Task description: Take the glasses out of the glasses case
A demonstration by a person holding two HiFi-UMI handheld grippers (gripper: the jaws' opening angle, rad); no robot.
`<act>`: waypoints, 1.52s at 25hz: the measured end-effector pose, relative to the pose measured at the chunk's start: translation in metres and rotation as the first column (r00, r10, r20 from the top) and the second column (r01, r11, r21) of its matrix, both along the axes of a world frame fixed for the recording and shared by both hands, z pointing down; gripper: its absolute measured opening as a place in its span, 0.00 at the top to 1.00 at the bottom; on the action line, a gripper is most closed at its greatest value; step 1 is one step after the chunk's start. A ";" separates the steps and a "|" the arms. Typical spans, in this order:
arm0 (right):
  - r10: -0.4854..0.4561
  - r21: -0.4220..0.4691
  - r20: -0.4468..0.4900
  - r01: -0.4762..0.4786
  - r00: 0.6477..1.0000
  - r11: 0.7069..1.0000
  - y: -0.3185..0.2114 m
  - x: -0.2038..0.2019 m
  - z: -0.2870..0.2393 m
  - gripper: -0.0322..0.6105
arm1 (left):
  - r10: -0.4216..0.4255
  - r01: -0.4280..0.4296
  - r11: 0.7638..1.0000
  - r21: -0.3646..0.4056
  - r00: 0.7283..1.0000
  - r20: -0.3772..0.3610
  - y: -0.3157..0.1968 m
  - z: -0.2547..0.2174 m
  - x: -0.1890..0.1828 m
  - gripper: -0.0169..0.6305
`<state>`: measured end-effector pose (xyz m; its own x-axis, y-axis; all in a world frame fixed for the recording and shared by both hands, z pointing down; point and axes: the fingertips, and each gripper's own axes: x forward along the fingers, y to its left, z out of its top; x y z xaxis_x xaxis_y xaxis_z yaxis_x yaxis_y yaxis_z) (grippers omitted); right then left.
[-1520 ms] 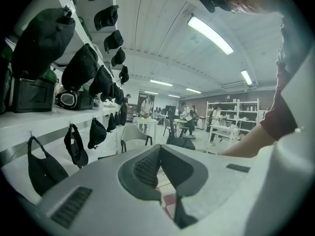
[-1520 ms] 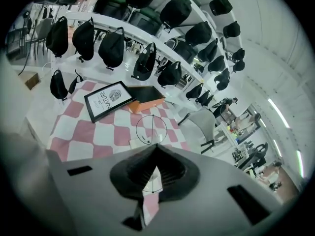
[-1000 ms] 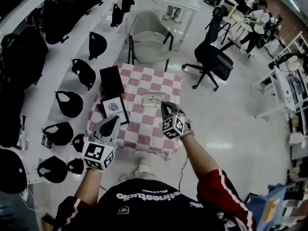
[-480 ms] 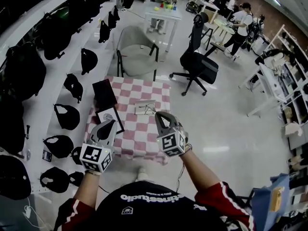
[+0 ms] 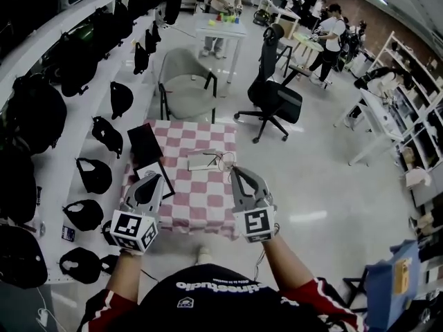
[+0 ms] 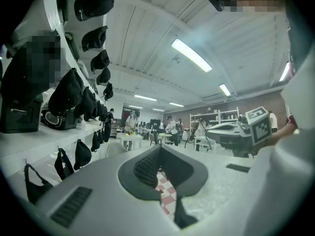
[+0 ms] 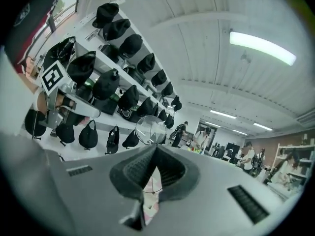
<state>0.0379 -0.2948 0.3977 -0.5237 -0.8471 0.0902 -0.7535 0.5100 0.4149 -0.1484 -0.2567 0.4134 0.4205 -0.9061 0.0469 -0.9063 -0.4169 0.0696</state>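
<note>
Checkered table [image 5: 201,203] under left tongs [image 5: 156,180]; right tongs [image 5: 237,170] with glasses [image 7: 150,130] at right edge

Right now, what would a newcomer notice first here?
The right gripper is shut on the glasses, with one round lens standing just past its tips. In front of the person is a small table in a pink-and-white checkered cloth, with the white glasses case lying on it; the left gripper is shut on nothing. Black bags line the white shelves at the person's left.
</note>
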 end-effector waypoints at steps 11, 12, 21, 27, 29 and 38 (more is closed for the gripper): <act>0.047 0.104 0.172 -0.065 0.984 0.992 0.049 0.019 -0.061 0.95 | 0.006 -0.006 0.998 0.066 1.000 -0.002 0.025 -0.036 -0.010 0.97; 0.051 0.108 0.178 -0.071 0.983 0.992 0.052 0.020 -0.064 0.95 | 0.002 -0.002 0.997 0.071 1.000 -0.001 0.027 -0.039 -0.013 0.97; 0.078 0.119 0.216 -0.105 0.973 0.987 0.072 0.019 -0.074 0.95 | -0.034 0.034 0.994 0.101 0.999 -0.004 0.042 -0.051 -0.038 0.97; 0.095 0.117 0.238 -0.126 0.967 0.985 0.084 0.020 -0.078 0.95 | -0.041 0.041 0.993 0.108 0.999 -0.003 0.053 -0.057 -0.044 0.97; 0.102 0.114 0.244 -0.133 0.964 0.984 0.087 0.020 -0.079 0.95 | -0.043 0.043 0.993 0.110 0.999 -0.006 0.056 -0.058 -0.047 0.97; 0.128 0.102 0.245 -0.157 0.961 0.982 0.098 0.025 -0.076 0.95 | -0.045 0.046 0.993 0.110 0.999 -0.013 0.068 -0.058 -0.047 0.97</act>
